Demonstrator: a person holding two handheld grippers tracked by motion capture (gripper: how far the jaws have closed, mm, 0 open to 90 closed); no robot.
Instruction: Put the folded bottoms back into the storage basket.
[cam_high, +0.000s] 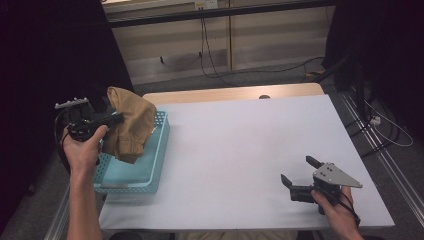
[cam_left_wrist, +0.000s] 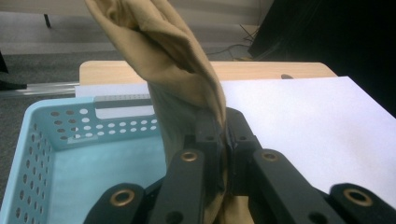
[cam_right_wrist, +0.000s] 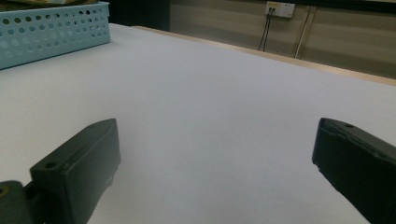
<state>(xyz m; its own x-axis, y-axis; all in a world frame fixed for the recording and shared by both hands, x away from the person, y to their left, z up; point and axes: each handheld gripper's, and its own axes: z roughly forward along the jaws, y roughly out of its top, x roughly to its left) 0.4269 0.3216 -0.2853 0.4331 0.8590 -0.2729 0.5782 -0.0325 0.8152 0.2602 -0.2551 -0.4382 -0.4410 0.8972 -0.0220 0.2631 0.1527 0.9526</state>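
In the high view, the left gripper (cam_high: 111, 120) is clamped on a tan cloth (cam_high: 129, 124), which hangs bunched over the light-blue perforated basket (cam_high: 156, 161) at the left edge of the white table (cam_high: 240, 150); the right gripper (cam_high: 299, 171) rests low near the table's right front corner, its jaws spread with nothing between them. In the left gripper view, the black jaws pinch a fold of the tan cloth (cam_left_wrist: 177, 60), which rises above them over the basket (cam_left_wrist: 46, 140). In the right gripper view, the two jaws stand wide apart over the bare table (cam_right_wrist: 224, 102), with the basket (cam_right_wrist: 51, 32) far off.
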